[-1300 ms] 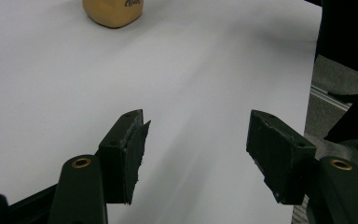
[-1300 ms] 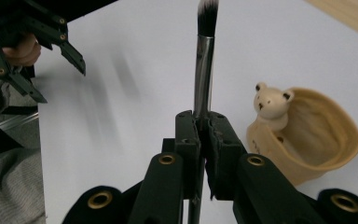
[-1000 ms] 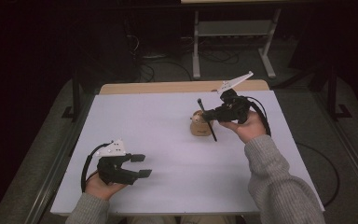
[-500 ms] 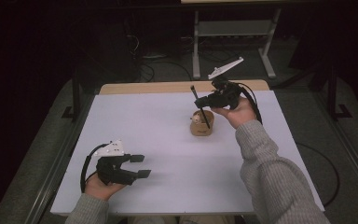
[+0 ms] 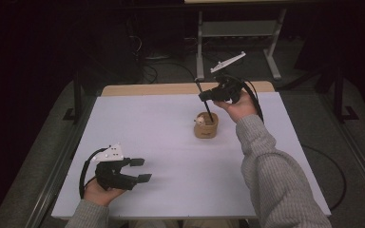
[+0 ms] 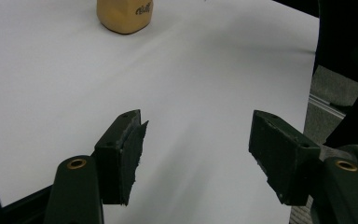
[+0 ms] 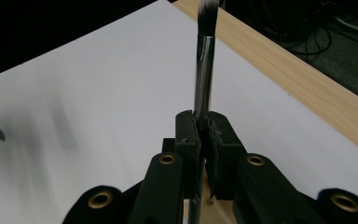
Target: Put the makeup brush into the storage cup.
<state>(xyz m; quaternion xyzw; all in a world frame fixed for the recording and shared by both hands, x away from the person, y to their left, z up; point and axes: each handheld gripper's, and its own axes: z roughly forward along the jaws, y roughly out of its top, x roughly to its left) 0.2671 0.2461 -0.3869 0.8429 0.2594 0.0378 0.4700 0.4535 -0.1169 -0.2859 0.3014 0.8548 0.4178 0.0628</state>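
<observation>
Right gripper point(image 7: 204, 135) clamped brush point(image 7: 204, 60) over holder point(image 5: 206, 127); it needed a straight drop. Left gripper point(image 6: 196, 154) gaped, empty.

A lab or recording studio setup is suggested, not a home. A table point(image 5: 138, 118) covered with a plain white sheet is set on a wooden top point(image 5: 152, 89) inside a metal frame point(image 5: 57, 166), surrounded by darkness. Bundled cables point(image 5: 147, 61) are seen on the grey carpeted floor point(image 5: 356, 142) behind, beside a metal stand point(image 5: 237, 28), and equipment wiring is glimpsed past the table edge.
</observation>
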